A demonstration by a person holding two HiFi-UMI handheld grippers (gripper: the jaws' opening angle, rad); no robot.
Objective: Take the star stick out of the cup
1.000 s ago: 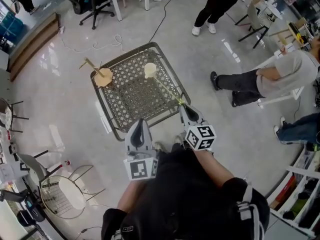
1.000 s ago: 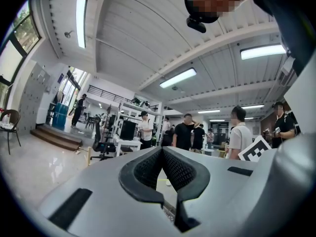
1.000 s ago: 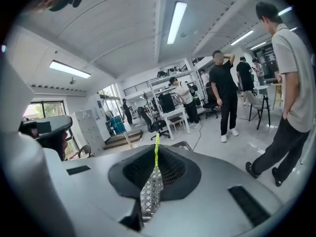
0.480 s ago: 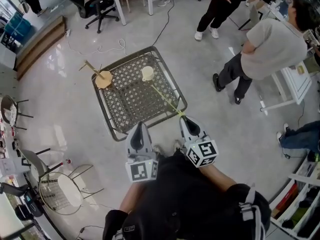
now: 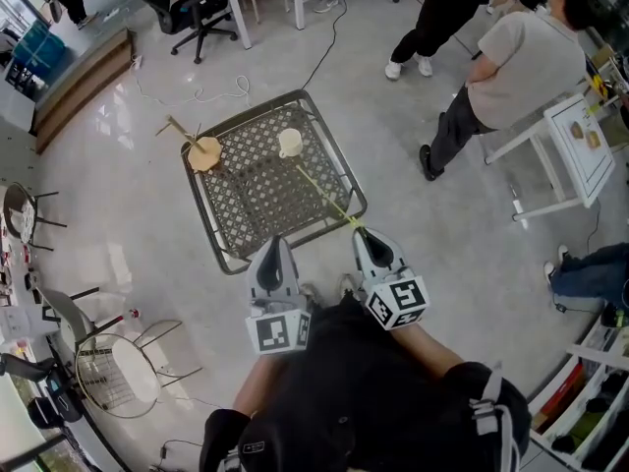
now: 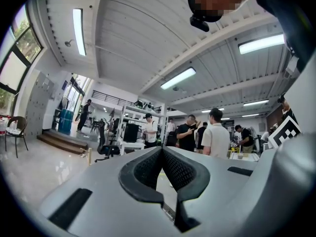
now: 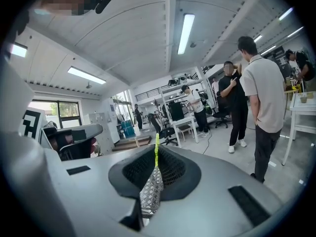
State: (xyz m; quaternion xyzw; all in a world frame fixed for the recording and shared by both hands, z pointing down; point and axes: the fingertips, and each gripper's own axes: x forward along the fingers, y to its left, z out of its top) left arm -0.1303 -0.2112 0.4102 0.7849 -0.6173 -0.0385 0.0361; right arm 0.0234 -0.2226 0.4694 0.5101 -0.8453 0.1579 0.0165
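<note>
The stick point(image 5: 324, 193) lies slanted over the mesh bench point(image 5: 231, 219), and its far end reaches the cup point(image 5: 291, 143) near the 12 o'clock edge of the bench, but whether this end is inside the cup I cannot tell. Its near end, at 5 o'clock from the cup, is gripped between the closed jaws of the right gripper point(image 5: 362, 231) just past the bench edge. The left gripper point(image 5: 274, 242) hangs at 9 o'clock from the right one, with its jaws closed on nothing, and a wooden piece point(image 5: 203, 152) stands at 9 o'clock from the cup.
</note>
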